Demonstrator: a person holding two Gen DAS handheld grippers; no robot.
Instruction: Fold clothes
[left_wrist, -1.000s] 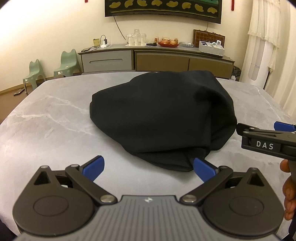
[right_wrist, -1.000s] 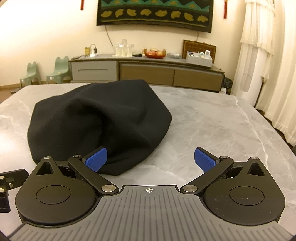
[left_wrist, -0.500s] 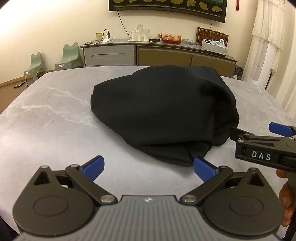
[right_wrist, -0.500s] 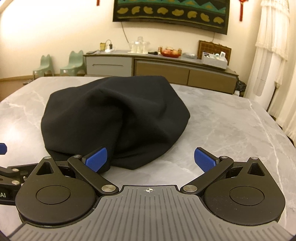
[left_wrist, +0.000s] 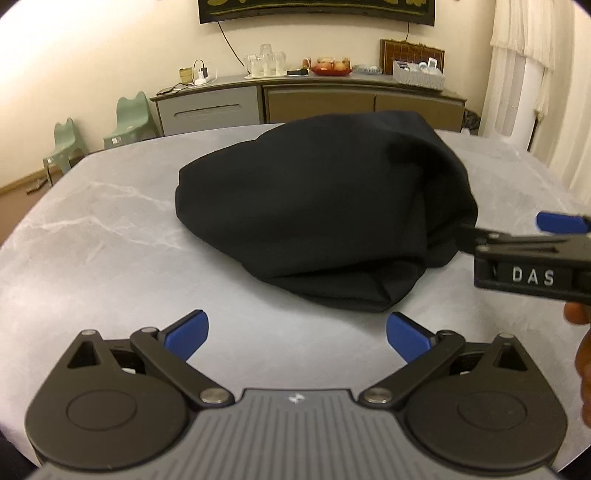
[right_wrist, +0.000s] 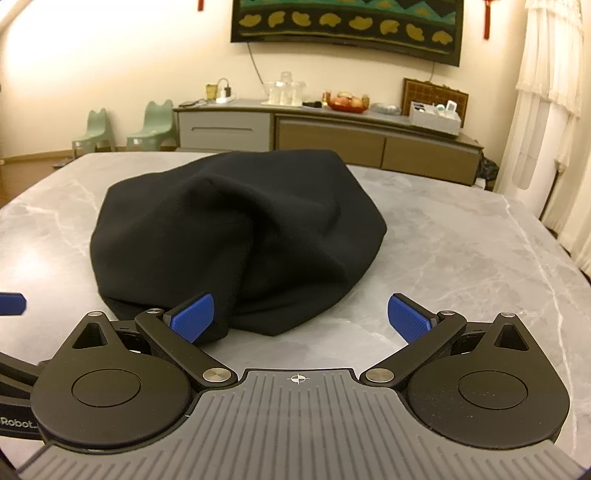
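Two grippers: left gripper (left_wrist: 297, 332) and right gripper (right_wrist: 300, 315) both spread wide, holding nothing.
Garment: black cloth (left_wrist: 317, 210) heaped mid-frame on marble table (left_wrist: 92, 240).
Risk: pinching several bunched layers, so the fold starts crooked.

Marble table (right_wrist: 461, 236), sideboard (right_wrist: 325, 133) (fruit bowl (right_wrist: 348, 102) atop), green chairs (right_wrist: 151, 125)
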